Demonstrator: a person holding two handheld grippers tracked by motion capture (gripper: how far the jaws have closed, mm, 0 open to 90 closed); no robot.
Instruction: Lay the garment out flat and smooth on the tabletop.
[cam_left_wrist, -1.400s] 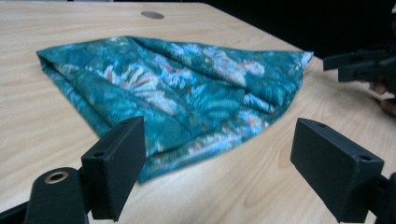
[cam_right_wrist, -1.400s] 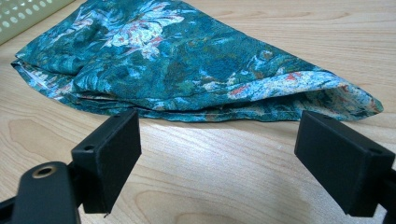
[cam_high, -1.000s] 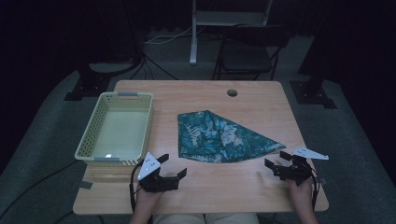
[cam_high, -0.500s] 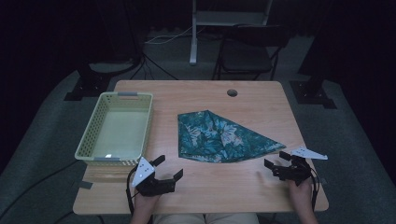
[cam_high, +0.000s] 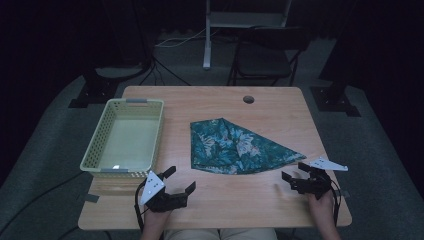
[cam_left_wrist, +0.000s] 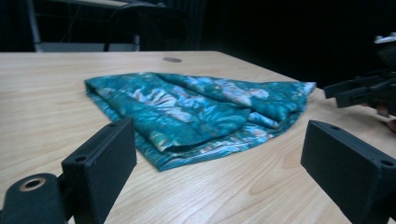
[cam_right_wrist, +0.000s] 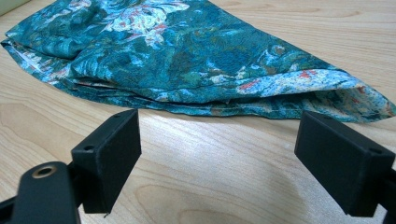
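A folded teal cloth with a leaf print (cam_high: 235, 148) lies in the middle of the wooden table (cam_high: 210, 105). My left gripper (cam_high: 179, 181) rests near the front edge, below and left of the cloth, jaws wide open and empty. In the left gripper view the cloth (cam_left_wrist: 201, 109) spreads ahead between the jaws, with the other gripper (cam_left_wrist: 359, 91) at the far right. My right gripper (cam_high: 294, 171) sits at the front right, open, just short of the cloth's pointed corner. In the right gripper view the cloth's folded edge (cam_right_wrist: 210, 65) lies right before the open jaws.
A pale yellow-green plastic basket (cam_high: 102, 150) stands on the table's left side with nothing visible in it. A round cable hole (cam_high: 248, 99) sits near the far edge. A dark chair (cam_high: 265, 55) and stand legs are behind the table.
My left gripper has shifted slightly left and turned a little. The right gripper and the cloth hold still.
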